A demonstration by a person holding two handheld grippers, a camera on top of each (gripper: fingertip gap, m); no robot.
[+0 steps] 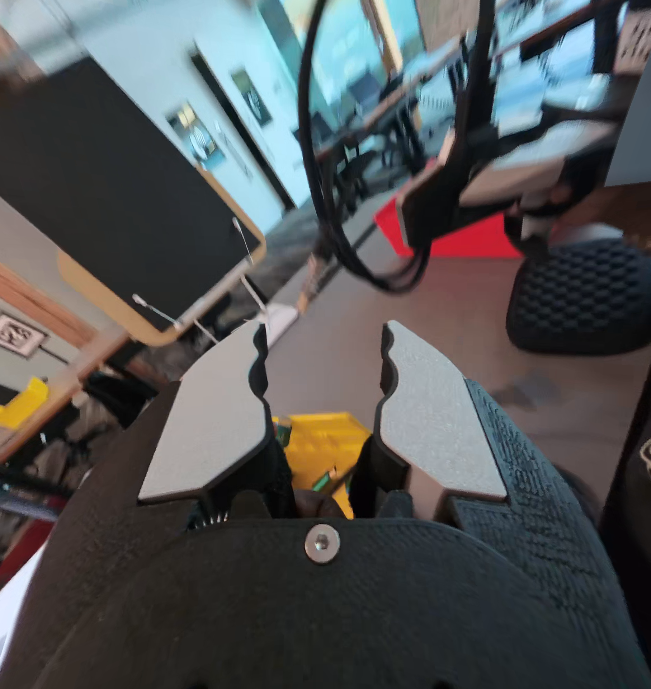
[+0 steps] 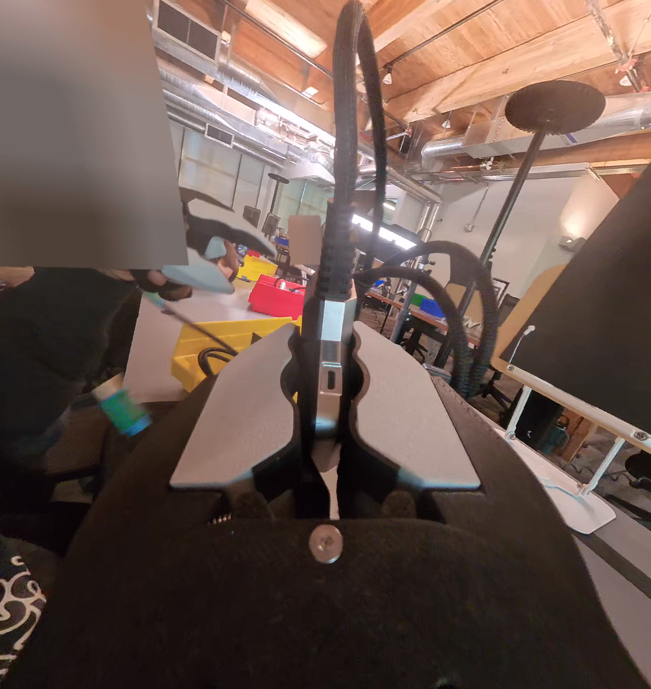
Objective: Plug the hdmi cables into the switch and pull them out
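Note:
In the right wrist view my right gripper [image 2: 324, 328] is shut on a slim silver switch [image 2: 331, 358], held upright and raised. A black braided HDMI cable [image 2: 338, 238] is plugged into its top end, and more black cables [image 2: 476, 335] loop down to the right. In the left wrist view my left gripper [image 1: 324, 328] is open and empty above the brown table [image 1: 391, 335]. The switch [image 1: 424, 201] hangs up ahead to the right in the right gripper [image 1: 502, 175], with cables [image 1: 316, 167] looping below it. The left gripper [image 2: 223, 268] also shows, open, at the left of the right wrist view.
A black board on a white wire stand [image 1: 92, 186] stands left of the table and also shows in the right wrist view [image 2: 596, 317]. A black honeycomb-textured object [image 1: 584, 294] sits at the right. A yellow bin [image 2: 219, 346] and a red bin [image 2: 279, 298] lie ahead.

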